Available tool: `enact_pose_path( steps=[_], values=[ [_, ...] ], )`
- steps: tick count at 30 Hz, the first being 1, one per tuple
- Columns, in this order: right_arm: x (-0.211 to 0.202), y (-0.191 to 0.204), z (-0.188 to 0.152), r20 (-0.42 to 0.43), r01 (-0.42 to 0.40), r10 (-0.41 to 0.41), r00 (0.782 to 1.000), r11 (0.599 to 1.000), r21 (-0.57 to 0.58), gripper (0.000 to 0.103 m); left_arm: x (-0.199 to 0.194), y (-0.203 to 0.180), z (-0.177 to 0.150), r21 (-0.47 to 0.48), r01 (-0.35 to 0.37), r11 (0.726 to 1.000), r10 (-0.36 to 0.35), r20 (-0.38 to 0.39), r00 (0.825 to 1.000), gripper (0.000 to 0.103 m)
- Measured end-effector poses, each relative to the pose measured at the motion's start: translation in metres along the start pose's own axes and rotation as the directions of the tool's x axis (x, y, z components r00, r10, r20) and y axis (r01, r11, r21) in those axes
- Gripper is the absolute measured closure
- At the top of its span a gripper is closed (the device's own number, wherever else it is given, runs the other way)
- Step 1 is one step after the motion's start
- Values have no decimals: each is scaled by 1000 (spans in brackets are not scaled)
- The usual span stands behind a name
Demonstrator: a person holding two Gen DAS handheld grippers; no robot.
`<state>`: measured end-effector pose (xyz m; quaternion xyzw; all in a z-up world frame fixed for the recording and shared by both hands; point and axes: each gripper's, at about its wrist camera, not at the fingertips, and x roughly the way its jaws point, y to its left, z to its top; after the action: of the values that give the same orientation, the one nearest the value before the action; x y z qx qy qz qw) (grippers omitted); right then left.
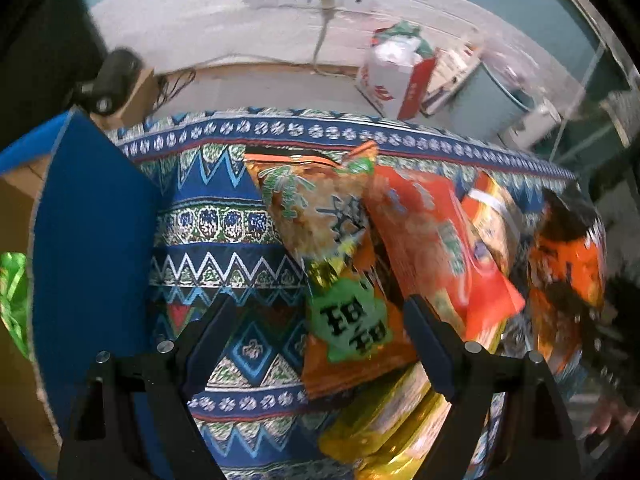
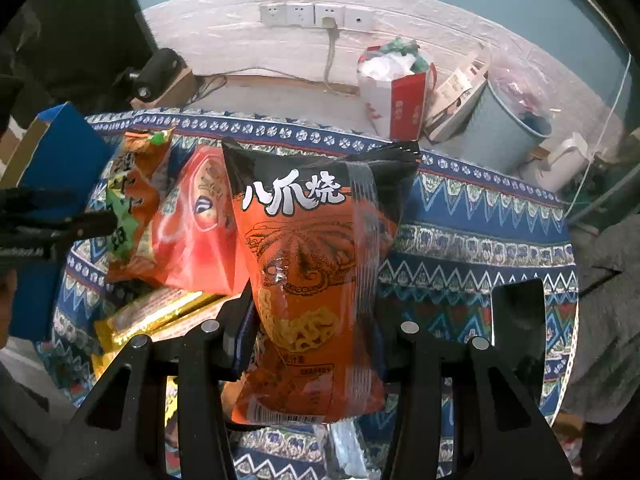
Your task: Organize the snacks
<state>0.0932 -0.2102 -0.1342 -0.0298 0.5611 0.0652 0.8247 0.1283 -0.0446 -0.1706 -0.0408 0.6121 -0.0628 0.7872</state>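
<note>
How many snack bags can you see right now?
5, maybe more hidden: black-orange bag in the right gripper; orange-green bag, red bag and gold bag piled left; green bag in the box.

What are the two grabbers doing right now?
Left gripper: open, holding nothing.
Right gripper: shut on the orange and black snack bag.

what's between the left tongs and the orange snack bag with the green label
Nothing visible. The left tongs are open over the patterned cloth, and the orange bag with the green label already lies partly between their fingers, with no other item in front of it. The right tongs grip the octopus-print bag, off to the side.
</note>
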Motion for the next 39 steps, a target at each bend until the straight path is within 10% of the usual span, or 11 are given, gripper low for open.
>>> enact_pose_path(
  steps=[12,16,21,39],
  values=[
    [9,-8,17,14,-29,29,999,999,13,58,33,-5,14,-1,-18,1000,18,-9,1000,17],
    [12,-6,21,9,-22,22,1000,1000,7,58,38,-8,15,37,13,999,-12,-20,1000,57],
    [14,-5,23,9,-23,23,1000,1000,4,58,28,-11,12,86,-9,996,7,17,1000,69],
    [-24,20,32,101,4,1,995,999,-45,58,-50,-24,-12,263,-132,956,77,209,975,71]
  ],
)
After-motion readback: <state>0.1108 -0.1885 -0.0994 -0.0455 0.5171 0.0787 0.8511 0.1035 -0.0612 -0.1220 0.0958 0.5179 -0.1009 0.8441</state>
